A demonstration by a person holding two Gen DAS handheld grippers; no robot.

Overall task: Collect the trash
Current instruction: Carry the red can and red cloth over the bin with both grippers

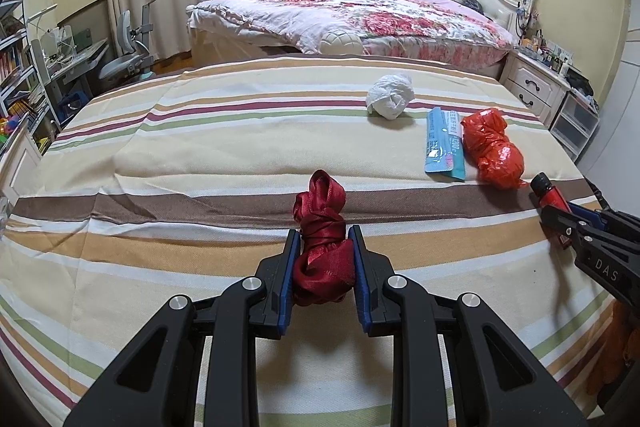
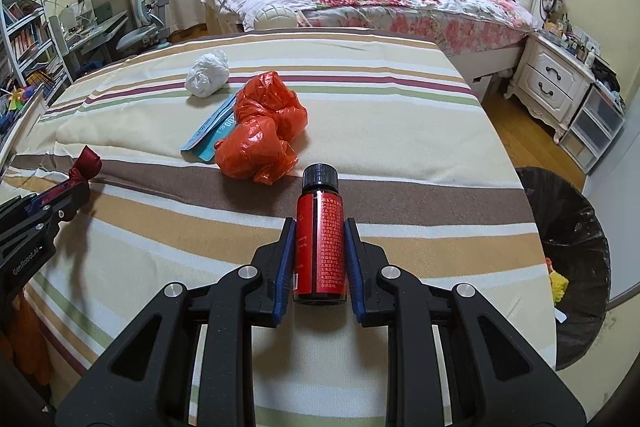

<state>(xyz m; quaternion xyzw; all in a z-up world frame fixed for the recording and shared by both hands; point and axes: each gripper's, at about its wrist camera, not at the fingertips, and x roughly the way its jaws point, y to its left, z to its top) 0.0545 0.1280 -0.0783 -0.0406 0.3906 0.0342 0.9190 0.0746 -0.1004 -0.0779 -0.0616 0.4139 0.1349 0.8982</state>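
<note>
Blue packet [image 2: 208, 133] half hidden behind orange bag [image 2: 262, 131]; bin [image 2: 568, 227] cut by frame edge; bottle [image 2: 320, 247] print unreadable.

Floral bed [image 1: 360, 15], white nightstand [image 2: 556, 83]

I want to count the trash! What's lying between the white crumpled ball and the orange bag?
A blue packet lies between the white crumpled ball and the orange bag, touching the bag. The left wrist view shows it best.

**Left gripper clamps red ribbon bundle**

The left gripper [image 1: 323, 247] pinches a dark red ribbon bundle [image 1: 322, 251] above the striped sheet [image 1: 200, 155]. Farther off lie a white wad [image 1: 390, 95], blue packet [image 1: 444, 143] and orange bag [image 1: 493, 149].
</note>
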